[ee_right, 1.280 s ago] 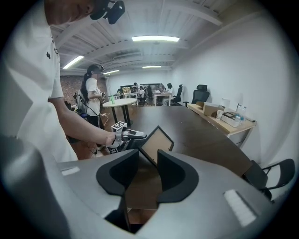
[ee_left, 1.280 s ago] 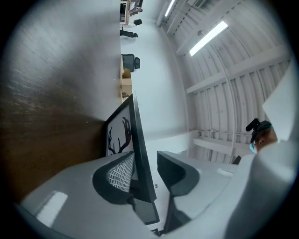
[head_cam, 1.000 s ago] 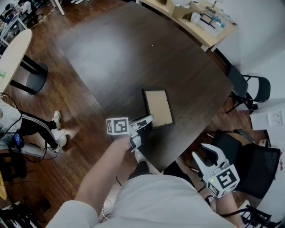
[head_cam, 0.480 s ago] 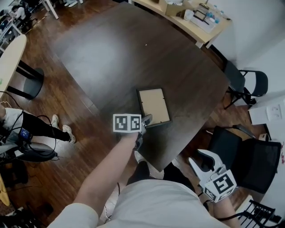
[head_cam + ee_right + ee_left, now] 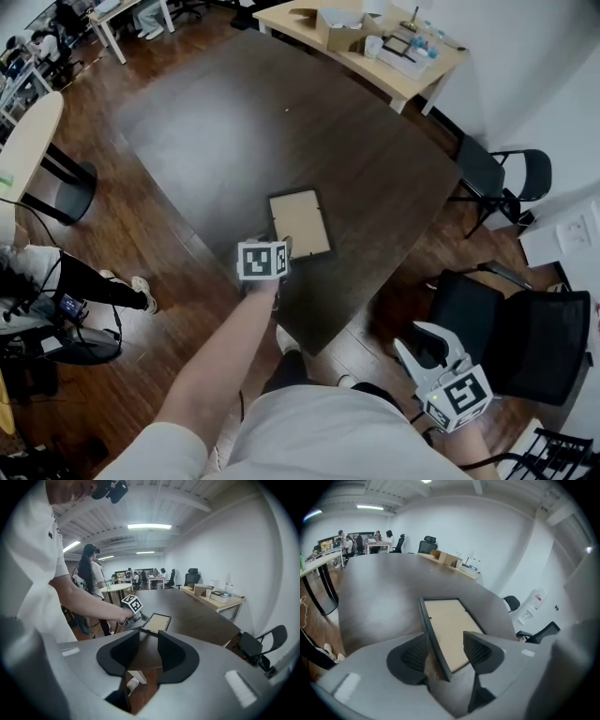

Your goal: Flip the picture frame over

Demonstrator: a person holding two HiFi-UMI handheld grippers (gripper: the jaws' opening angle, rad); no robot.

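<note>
The picture frame (image 5: pixel 300 223) lies flat on the dark table (image 5: pixel 281 112) near its front edge, with its tan inner panel up inside a black rim. My left gripper (image 5: pixel 281 246) is at the frame's near left corner. In the left gripper view the rim of the frame (image 5: pixel 447 630) runs between the two pads, and the jaws (image 5: pixel 445 651) are opening, with a gap beside the rim. My right gripper (image 5: pixel 427 342) hangs off the table at the lower right, open and empty (image 5: pixel 148 653). From there the frame (image 5: pixel 157 623) shows far ahead.
A light wooden desk (image 5: pixel 375 47) with boxes stands past the table's far end. Black chairs (image 5: pixel 497 173) stand at the right, another (image 5: pixel 497 328) close to my right gripper. A pale round table (image 5: pixel 28 131) and a person's legs (image 5: pixel 56 281) are at the left.
My left gripper has rolled at the frame's near corner, so its marker cube now faces up. The right gripper has drifted a little. The frame still lies flat.
</note>
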